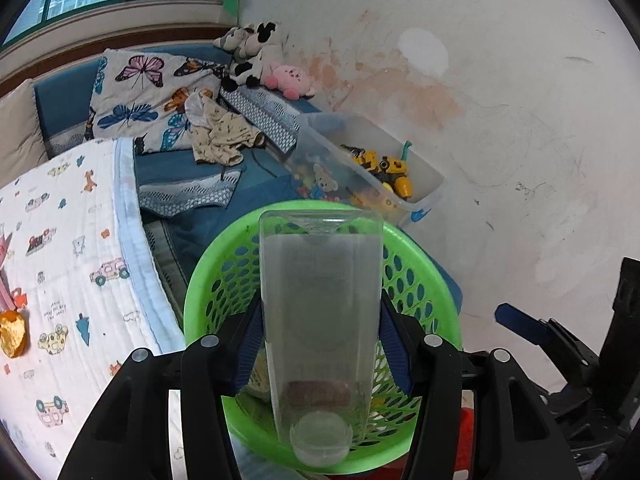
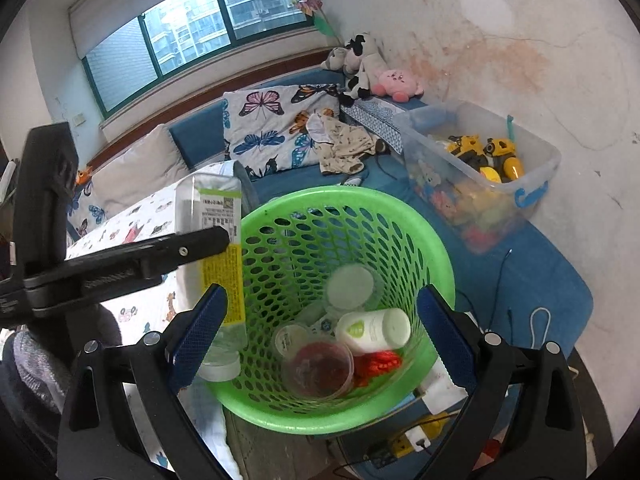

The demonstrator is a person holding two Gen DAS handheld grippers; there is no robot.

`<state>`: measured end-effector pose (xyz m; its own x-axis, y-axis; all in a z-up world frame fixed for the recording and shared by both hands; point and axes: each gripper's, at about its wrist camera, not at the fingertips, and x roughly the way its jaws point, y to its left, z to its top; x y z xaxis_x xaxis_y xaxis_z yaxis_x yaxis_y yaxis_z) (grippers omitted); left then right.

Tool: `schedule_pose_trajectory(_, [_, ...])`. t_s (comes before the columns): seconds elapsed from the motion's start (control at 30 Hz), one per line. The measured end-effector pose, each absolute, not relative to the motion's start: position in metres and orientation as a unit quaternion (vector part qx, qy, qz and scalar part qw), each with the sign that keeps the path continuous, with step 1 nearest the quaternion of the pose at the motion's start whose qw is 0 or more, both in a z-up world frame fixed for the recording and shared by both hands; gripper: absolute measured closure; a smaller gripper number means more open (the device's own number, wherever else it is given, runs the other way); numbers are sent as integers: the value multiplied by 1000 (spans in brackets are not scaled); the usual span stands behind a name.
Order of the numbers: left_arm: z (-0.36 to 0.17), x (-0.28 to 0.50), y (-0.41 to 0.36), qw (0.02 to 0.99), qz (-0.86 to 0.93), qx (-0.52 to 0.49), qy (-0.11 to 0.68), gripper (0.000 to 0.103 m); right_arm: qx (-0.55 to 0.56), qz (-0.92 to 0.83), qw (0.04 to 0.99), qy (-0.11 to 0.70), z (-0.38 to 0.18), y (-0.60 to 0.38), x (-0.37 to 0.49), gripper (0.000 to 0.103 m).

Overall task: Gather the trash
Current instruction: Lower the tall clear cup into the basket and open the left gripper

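Observation:
My left gripper [image 1: 320,320] is shut on a clear plastic bottle [image 1: 320,300], blue pads pressing both its sides, white cap toward the camera. The bottle hangs over the near left rim of the green perforated basket [image 1: 208,280]. In the right wrist view the same bottle [image 2: 218,216] shows a yellow label, with one left finger [image 2: 188,248] across it. The basket [image 2: 348,196] holds a white bottle [image 2: 374,330], a clear cup with red residue [image 2: 320,372], a round lid [image 2: 350,286] and red scraps [image 2: 380,362]. My right gripper [image 2: 323,296] stands open above the basket, nothing between its pads.
A crumpled gold wrapper [image 1: 14,334] lies on the car-print blanket [image 1: 80,240] at the left. A clear toy bin [image 2: 480,168] sits behind the basket by the stained wall. A butterfly pillow [image 2: 272,128] and plush toys [image 2: 396,80] lie farther back. A power strip [image 2: 412,440] is on the floor.

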<state>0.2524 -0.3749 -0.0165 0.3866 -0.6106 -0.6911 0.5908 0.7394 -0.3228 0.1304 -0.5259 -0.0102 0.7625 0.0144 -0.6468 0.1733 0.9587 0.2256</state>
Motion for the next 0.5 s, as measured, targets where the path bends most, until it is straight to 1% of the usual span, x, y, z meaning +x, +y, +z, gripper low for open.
schedule_pose_trajectory(0.1, [-20,254,-374,832,-358,-13,423,51,139,-40,929,341,-11,-526,129,8])
schedule_pose_trajectory(0.2, [-21,255,-371,832,-355,-13,426,48,140,-39,928,342,-12,-525,129,8])
schedule_pose_trajectory(0.5, [-13,250,-348,838,-352,-11,417,47,139,-33,930,340,-10,-518,125,8])
